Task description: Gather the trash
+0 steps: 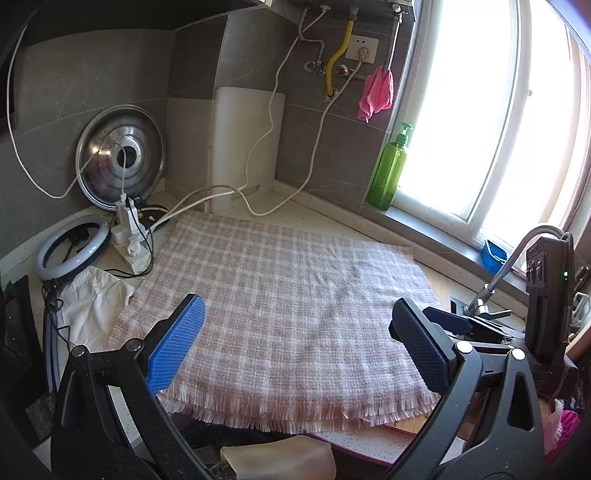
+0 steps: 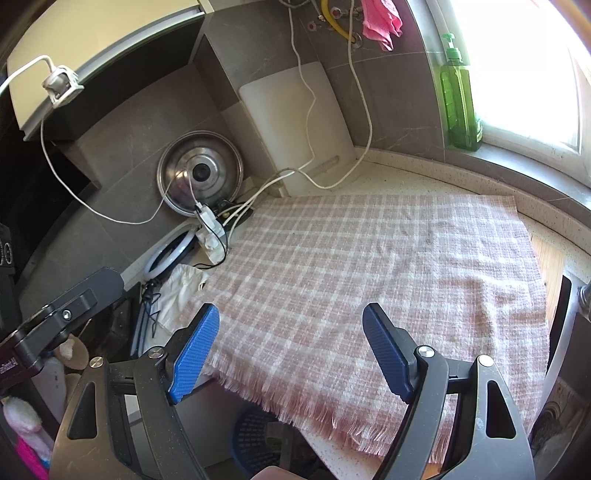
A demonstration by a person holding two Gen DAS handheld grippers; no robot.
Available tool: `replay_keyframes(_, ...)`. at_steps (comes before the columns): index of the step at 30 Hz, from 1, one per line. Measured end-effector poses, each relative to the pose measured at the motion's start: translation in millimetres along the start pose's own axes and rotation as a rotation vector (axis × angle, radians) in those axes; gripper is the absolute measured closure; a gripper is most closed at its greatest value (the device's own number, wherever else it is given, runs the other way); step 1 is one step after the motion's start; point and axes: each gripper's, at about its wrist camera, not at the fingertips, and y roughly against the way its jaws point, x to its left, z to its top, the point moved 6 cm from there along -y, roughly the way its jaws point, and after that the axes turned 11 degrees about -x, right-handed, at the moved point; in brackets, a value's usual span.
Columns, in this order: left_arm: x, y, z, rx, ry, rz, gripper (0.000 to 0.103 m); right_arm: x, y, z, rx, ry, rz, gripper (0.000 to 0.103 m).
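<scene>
Both the left gripper (image 1: pixel 295 339) and right gripper (image 2: pixel 288 350) hung over the cloth (image 1: pixel 295 280) with jaws wide and empty. The only likely trash, a crumpled white wrapper (image 1: pixel 92 306), lay at the cloth's left edge on the worktop (image 1: pixel 332 218), near the ring light (image 1: pixel 74 243). Its shape showed no clear long axis or heading. A reach there could snag the black cables (image 1: pixel 147 254) beside it.

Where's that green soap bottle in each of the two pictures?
Left wrist view: the green soap bottle stands right of centre, on the sill beside the bright window.
Right wrist view: the green soap bottle is at the upper right, on the same sill.
Shared landmark: the pink cloth hanging on the wall just left of it.
</scene>
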Motion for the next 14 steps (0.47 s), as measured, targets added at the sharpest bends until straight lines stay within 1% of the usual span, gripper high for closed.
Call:
replay_keyframes(2,-3.4,0.5,-1.2,-0.022,-0.03,0.016,0.0,-0.6,-1.1,-1.3,0.006,0.002,-0.001,0.023)
replay_keyframes(7,-5.3,-7.7,-8.1,0.023,-0.014,-0.006,0.0,-2.4,-5.0,-4.0,0.021,-0.005,0.002,0.023)
replay_keyframes(10,-7.0,-11.1,-12.7,0.03,-0.038,0.004,0.0,-3.6,-6.0,-5.0,0.025,-0.008,0.002,0.023)
replay_keyframes(14,-8.4,-13.8,-15.3,0.035,-0.044,0.011,0.0,-7.2,-8.4,-5.6,0.027,-0.016,0.0,0.023)
